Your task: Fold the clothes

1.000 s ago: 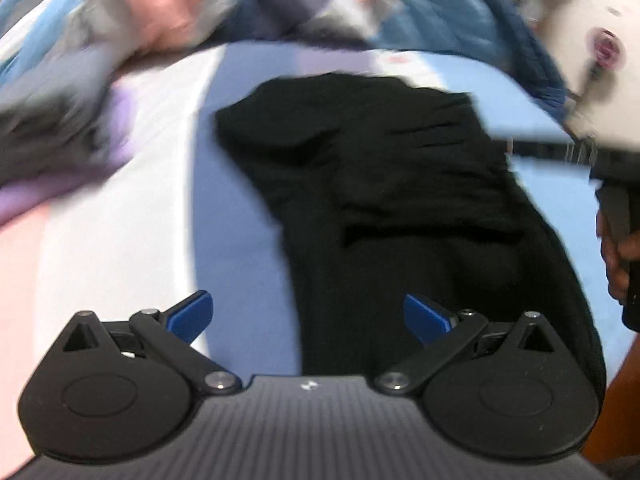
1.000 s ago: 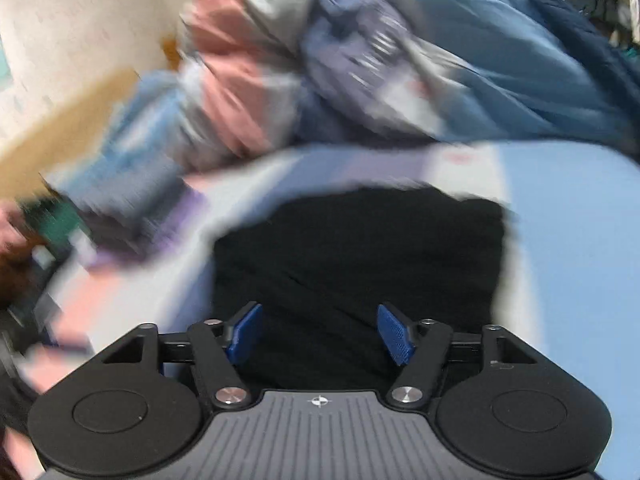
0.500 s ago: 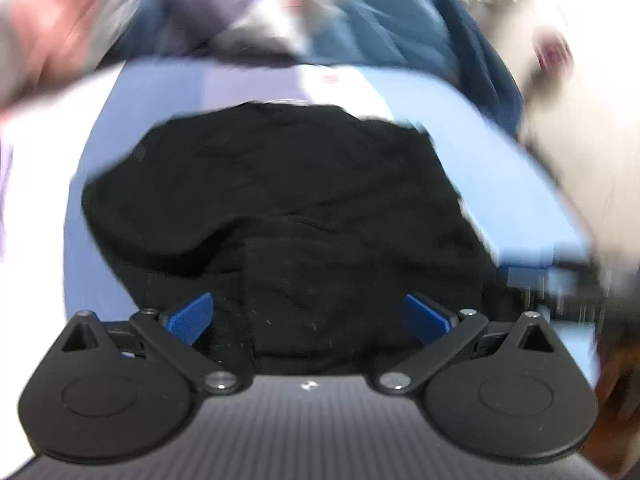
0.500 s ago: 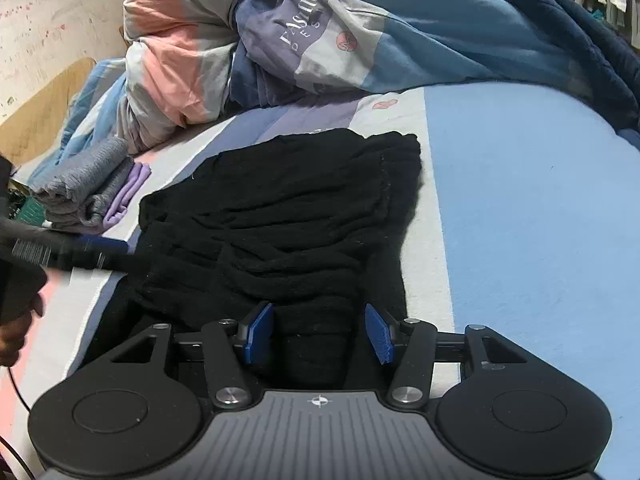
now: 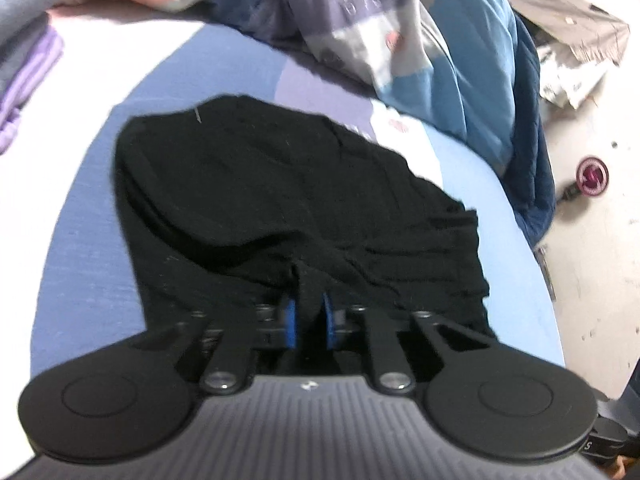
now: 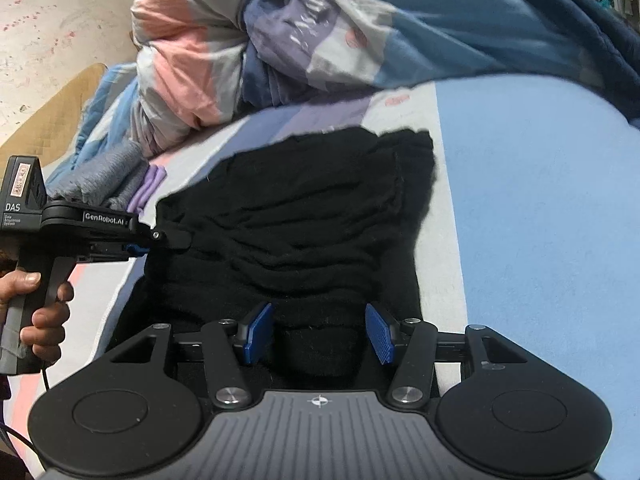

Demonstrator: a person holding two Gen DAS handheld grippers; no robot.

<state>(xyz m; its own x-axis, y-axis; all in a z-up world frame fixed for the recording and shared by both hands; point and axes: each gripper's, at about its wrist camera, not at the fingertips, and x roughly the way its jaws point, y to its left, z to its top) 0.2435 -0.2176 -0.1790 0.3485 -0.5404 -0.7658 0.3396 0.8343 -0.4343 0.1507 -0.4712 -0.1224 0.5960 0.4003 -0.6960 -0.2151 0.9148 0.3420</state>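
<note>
Left gripper (image 5: pixel 307 316) has gone from spread wide to pinched on a ridge of the black garment (image 5: pixel 288 200) at the near edge; half a second back its blue pads stood far apart. Right gripper (image 6: pixel 318 334) is spread, pads straddling a bunched fold of the garment at 6 o'clock, not clamped. In the right view the left tool bites the cloth's edge at 9 o'clock, the person's hand (image 6: pixel 44 312) on its handle. Garment lies on the blue striped bedsheet (image 6: pixel 540 220), rumpled, layers partly doubled over, edges uneven, so not a tidy fold. Progress: mid-fold by my read; squaring and flattening remain. Grey and purple folded clothes (image 6: pixel 120 184) sit at 10 o'clock, crumpled duvet (image 6: pixel 280 40) at 12.
</note>
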